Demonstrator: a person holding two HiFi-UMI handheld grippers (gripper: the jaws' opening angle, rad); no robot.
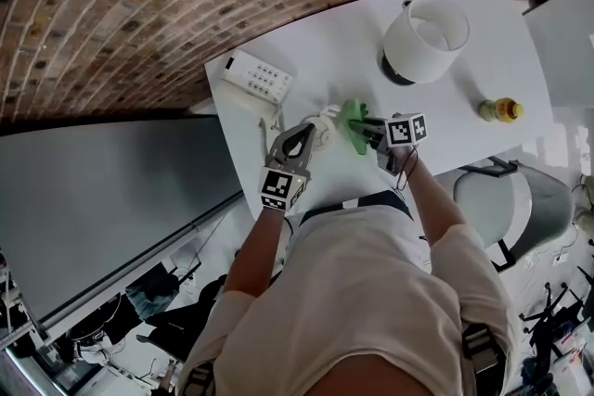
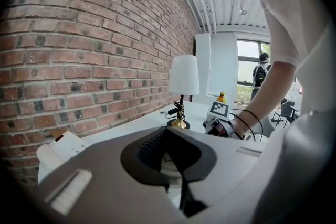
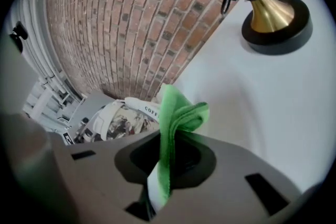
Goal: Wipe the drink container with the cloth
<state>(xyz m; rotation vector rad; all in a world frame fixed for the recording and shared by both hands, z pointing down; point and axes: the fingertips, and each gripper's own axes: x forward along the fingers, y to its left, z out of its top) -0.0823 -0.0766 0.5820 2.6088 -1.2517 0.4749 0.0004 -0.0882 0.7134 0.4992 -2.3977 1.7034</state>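
A white paper coffee cup [image 1: 324, 133] with a printed picture is held over the near side of the white table [image 1: 334, 46]. My left gripper [image 1: 302, 144] is shut on it from the left. In the right gripper view the cup [image 3: 126, 120] shows just behind the cloth, apparently touching it. A folded green cloth [image 1: 354, 121] is pinched in my right gripper [image 1: 373, 131], directly to the cup's right. The cloth [image 3: 176, 123] stands up out of the shut right gripper [image 3: 163, 165]. In the left gripper view a pale sliver of the cup [image 2: 171, 169] sits in my left gripper [image 2: 170, 157].
A lamp with a white shade [image 1: 424, 37] and brass base [image 3: 275, 18] stands at the table's far right. A small yellow bottle [image 1: 501, 110] is near the right edge. A white keypad device [image 1: 258, 77] lies at the left. Brick wall behind; a chair [image 1: 506, 199] is to my right.
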